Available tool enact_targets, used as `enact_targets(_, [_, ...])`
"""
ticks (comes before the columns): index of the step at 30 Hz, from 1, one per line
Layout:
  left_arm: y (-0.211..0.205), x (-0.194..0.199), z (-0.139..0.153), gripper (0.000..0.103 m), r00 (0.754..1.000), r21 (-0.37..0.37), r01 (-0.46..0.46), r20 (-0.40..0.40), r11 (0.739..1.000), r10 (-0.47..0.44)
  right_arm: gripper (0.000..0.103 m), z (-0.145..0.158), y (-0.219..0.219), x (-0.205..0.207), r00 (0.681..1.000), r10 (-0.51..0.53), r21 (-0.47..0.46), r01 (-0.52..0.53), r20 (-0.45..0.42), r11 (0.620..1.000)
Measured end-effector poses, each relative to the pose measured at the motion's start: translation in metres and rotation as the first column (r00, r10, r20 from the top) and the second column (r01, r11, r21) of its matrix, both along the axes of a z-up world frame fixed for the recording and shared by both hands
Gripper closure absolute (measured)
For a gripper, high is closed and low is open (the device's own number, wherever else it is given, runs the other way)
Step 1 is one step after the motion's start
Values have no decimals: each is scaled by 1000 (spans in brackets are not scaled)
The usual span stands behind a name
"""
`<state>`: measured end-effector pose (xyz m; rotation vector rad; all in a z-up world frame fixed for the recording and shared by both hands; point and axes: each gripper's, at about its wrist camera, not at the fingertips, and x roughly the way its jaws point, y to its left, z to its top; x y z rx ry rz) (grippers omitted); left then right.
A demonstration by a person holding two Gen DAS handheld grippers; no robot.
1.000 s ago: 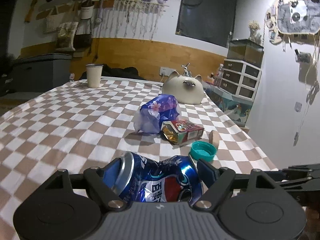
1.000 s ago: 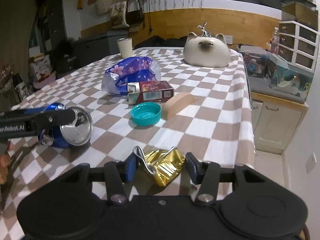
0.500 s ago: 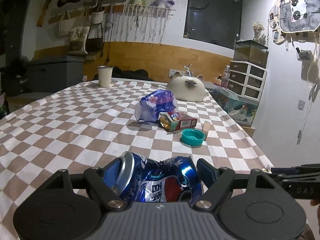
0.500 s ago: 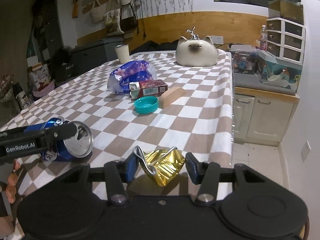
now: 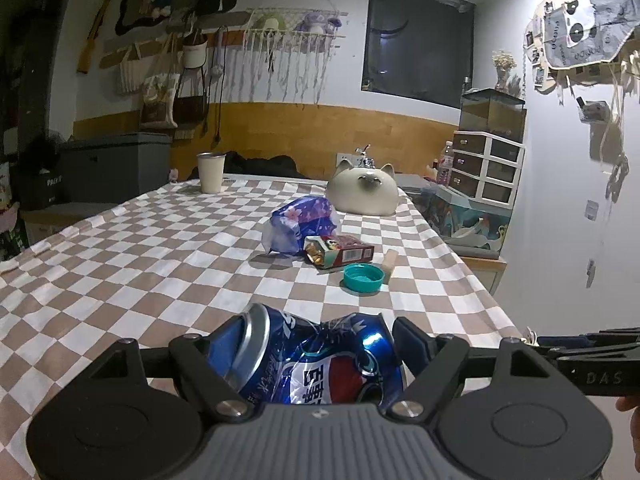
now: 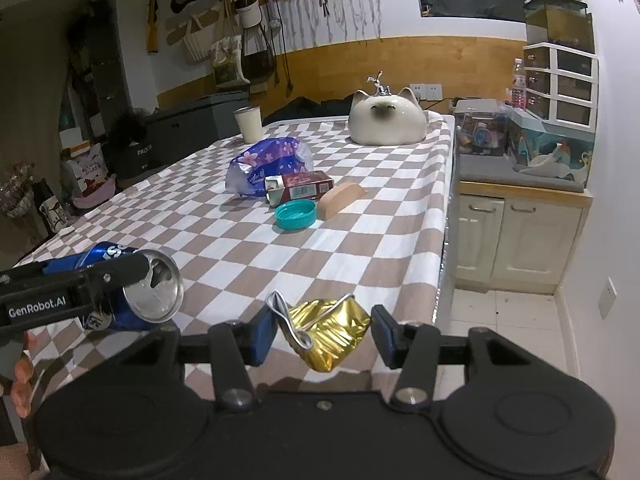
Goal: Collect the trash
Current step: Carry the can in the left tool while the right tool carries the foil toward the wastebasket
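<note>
My two tools hold trash over the near end of the bench.

My left tool grips a can; my right tool grips a wrapper. Ahead lie a cap, behind it a box and bag, a block to their right.

Light: dim indoor, cold cast | Glare: seen on blue can and gold wrapper | Edges: strongly bent, corners blackened | Focus: sharp

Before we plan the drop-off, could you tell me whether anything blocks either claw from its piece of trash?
Nothing does: the left claw already grips the crushed blue can, and the right claw grips the gold wrapper. No bin is visible.
</note>
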<state>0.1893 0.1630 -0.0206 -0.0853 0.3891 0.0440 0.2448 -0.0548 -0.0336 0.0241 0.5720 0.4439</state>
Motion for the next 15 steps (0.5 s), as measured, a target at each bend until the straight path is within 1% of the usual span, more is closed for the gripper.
enact_targets(7, [-19,-8,6,23,1000,16,24,9,1000,-24,51,3,-17,-15,1000,-17,13,17,11,1000])
enact_targets(15, [-48,-14,9,23,998,24,58,14,998,-59,51,9,-47,-29,998,-60,31,59,33,998])
